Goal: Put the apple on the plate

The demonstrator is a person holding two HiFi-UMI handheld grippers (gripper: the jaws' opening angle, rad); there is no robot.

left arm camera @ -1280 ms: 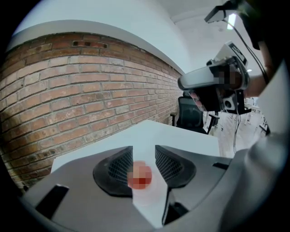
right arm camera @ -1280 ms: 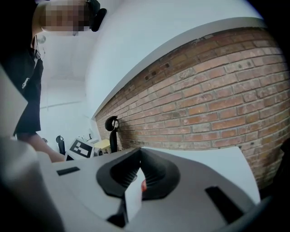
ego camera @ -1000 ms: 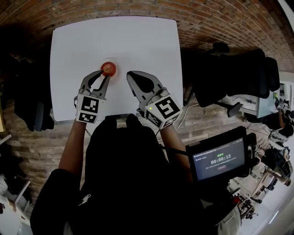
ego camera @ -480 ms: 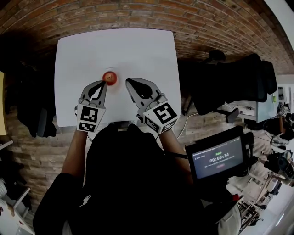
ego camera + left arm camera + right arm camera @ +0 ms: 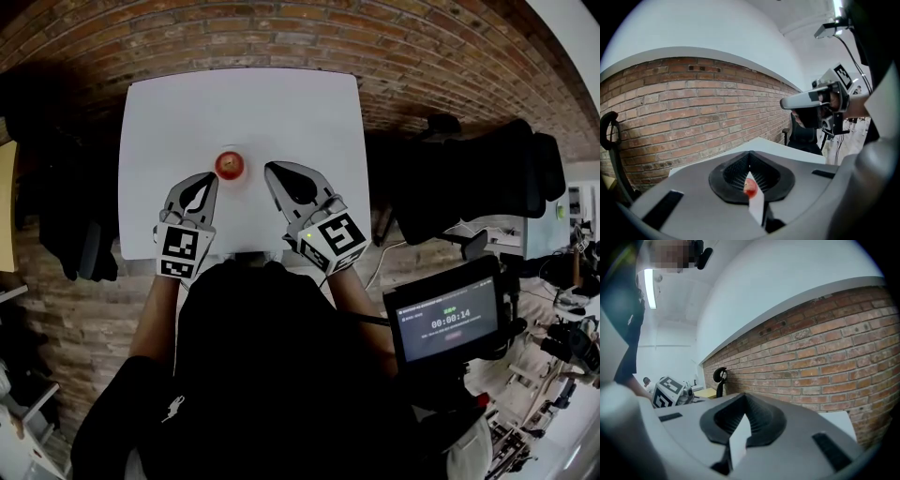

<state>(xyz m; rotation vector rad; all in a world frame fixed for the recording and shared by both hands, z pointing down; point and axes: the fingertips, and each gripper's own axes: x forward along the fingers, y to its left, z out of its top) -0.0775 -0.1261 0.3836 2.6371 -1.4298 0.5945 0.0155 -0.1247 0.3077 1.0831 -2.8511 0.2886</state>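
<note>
Red apple (image 5: 230, 165) beyond left gripper's (image 5: 209, 179) jaws

A white, round-cornered table (image 5: 281, 103) carries one small white plate (image 5: 244, 177) near its middle.

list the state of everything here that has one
apple: at rest, ungripped, seemingly on a white plate
left tongs: shut, empty, short of the apple
right tongs: shut, empty
screen: lit, showing a timer
</note>
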